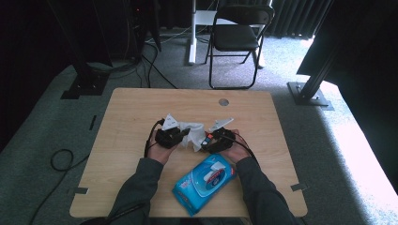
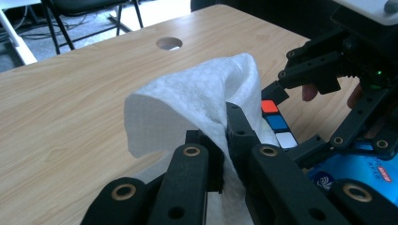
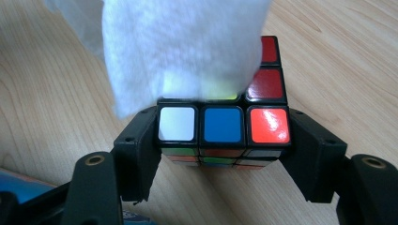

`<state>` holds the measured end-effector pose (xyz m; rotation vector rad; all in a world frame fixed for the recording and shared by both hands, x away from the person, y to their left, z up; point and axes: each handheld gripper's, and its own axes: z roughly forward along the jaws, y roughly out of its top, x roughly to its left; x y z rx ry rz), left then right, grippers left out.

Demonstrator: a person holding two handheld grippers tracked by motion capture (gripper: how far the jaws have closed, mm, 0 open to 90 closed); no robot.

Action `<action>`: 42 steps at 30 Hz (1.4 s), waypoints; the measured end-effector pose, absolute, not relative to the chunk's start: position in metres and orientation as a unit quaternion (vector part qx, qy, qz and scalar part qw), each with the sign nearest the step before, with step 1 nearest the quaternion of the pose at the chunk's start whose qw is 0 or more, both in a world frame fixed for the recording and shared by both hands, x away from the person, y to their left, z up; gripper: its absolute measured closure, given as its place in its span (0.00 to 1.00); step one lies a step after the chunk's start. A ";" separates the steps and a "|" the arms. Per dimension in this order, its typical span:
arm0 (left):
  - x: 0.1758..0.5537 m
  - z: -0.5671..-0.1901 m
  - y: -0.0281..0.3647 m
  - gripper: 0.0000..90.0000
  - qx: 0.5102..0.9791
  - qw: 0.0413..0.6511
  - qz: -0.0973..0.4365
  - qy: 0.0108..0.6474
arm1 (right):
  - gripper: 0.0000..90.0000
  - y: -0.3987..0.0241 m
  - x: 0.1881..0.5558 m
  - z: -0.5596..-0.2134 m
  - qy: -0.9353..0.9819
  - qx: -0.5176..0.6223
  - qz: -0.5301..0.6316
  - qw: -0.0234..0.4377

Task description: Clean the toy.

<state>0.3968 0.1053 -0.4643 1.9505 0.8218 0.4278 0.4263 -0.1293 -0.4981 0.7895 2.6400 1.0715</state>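
A colourful puzzle cube [image 3: 223, 124] sits clamped between the jaws of my right gripper [image 3: 224, 140], just above the wooden table [image 1: 141, 108]. Its near row reads white, blue, orange. A white wet wipe [image 3: 183, 47] lies draped over the cube's top face. My left gripper [image 2: 225, 140] is shut on that wipe [image 2: 187, 103], which bunches up over its jaws. In the left gripper view the cube [image 2: 277, 124] peeks out beside the wipe, held by the right gripper [image 2: 300, 117]. From above, both grippers [image 1: 172, 136] [image 1: 217, 140] meet at mid-table with the wipe [image 1: 193, 133] between them.
A blue pack of wet wipes [image 1: 205, 182] lies at the table's near edge between the forearms. A round cable hole [image 1: 224, 101] is at the far side. A black folding chair [image 1: 239, 37] stands beyond the table, and cables trail on the carpet at left.
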 end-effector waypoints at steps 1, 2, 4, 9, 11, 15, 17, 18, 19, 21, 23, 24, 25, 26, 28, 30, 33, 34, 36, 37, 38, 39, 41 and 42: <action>0.397 -0.465 0.104 0.98 0.797 0.471 0.173 0.335 | 0.38 -0.129 0.426 -0.498 0.890 0.265 0.360 0.093; 0.398 -0.465 0.102 0.98 0.798 0.471 0.172 0.334 | 0.38 -0.129 0.426 -0.498 0.890 0.265 0.360 0.093; 0.398 -0.466 0.100 0.98 0.800 0.468 0.171 0.334 | 0.38 -0.129 0.425 -0.498 0.890 0.264 0.359 0.093; 0.400 -0.470 0.093 0.98 0.810 0.457 0.169 0.327 | 0.38 -0.128 0.425 -0.497 0.890 0.262 0.360 0.094; 0.401 -0.472 0.089 0.98 0.814 0.452 0.168 0.325 | 0.38 -0.127 0.424 -0.497 0.891 0.260 0.361 0.096; 0.404 -0.477 0.081 0.98 0.822 0.441 0.164 0.322 | 0.38 -0.126 0.424 -0.496 0.891 0.256 0.361 0.096; 0.406 -0.479 0.078 0.98 0.825 0.437 0.161 0.320 | 0.38 -0.126 0.424 -0.496 0.892 0.255 0.361 0.095; 0.407 -0.481 0.076 0.98 0.826 0.434 0.161 0.320 | 0.38 -0.126 0.423 -0.495 0.892 0.253 0.362 0.095; 0.407 -0.481 0.076 0.98 0.826 0.434 0.161 0.320 | 0.38 -0.126 0.423 -0.495 0.892 0.253 0.362 0.095; 0.409 -0.483 0.072 0.98 0.830 0.429 0.161 0.318 | 0.38 -0.125 0.423 -0.496 0.894 0.253 0.357 0.098; 0.409 -0.483 0.070 0.98 0.834 0.424 0.163 0.315 | 0.38 -0.126 0.422 -0.496 0.895 0.252 0.356 0.099; 0.409 -0.483 0.069 0.98 0.833 0.425 0.162 0.315 | 0.38 -0.126 0.422 -0.497 0.895 0.252 0.355 0.099; 0.409 -0.483 0.069 0.98 0.834 0.423 0.162 0.314 | 0.38 -0.126 0.422 -0.497 0.895 0.252 0.356 0.098; 0.409 -0.483 0.068 0.98 0.834 0.423 0.162 0.314 | 0.38 -0.126 0.422 -0.496 0.895 0.252 0.356 0.098; 0.409 -0.483 0.067 0.98 0.836 0.422 0.161 0.312 | 0.38 -0.126 0.422 -0.496 0.895 0.251 0.355 0.098; 0.409 -0.482 0.065 0.98 0.838 0.421 0.160 0.309 | 0.38 -0.125 0.422 -0.497 0.895 0.251 0.356 0.098; 0.409 -0.483 0.062 0.98 0.841 0.420 0.158 0.302 | 0.38 -0.124 0.422 -0.497 0.895 0.249 0.357 0.097; 0.408 -0.483 0.060 0.98 0.841 0.421 0.157 0.302 | 0.38 -0.124 0.422 -0.497 0.895 0.248 0.357 0.097; 0.408 -0.483 0.058 0.98 0.842 0.422 0.154 0.299 | 0.38 -0.123 0.422 -0.498 0.896 0.247 0.356 0.097; 0.408 -0.483 0.056 0.98 0.843 0.422 0.154 0.296 | 0.38 -0.122 0.422 -0.498 0.896 0.246 0.357 0.096; 0.407 -0.483 0.055 0.98 0.842 0.424 0.154 0.295 | 0.38 -0.122 0.421 -0.498 0.896 0.246 0.358 0.096; 0.406 -0.482 0.054 0.98 0.843 0.424 0.154 0.292 | 0.38 -0.122 0.421 -0.497 0.896 0.246 0.358 0.096; 0.405 -0.482 0.051 0.98 0.845 0.425 0.153 0.285 | 0.38 -0.121 0.421 -0.497 0.895 0.245 0.359 0.097; 0.405 -0.482 0.050 0.98 0.846 0.425 0.152 0.283 | 0.38 -0.121 0.421 -0.497 0.895 0.245 0.360 0.098</action>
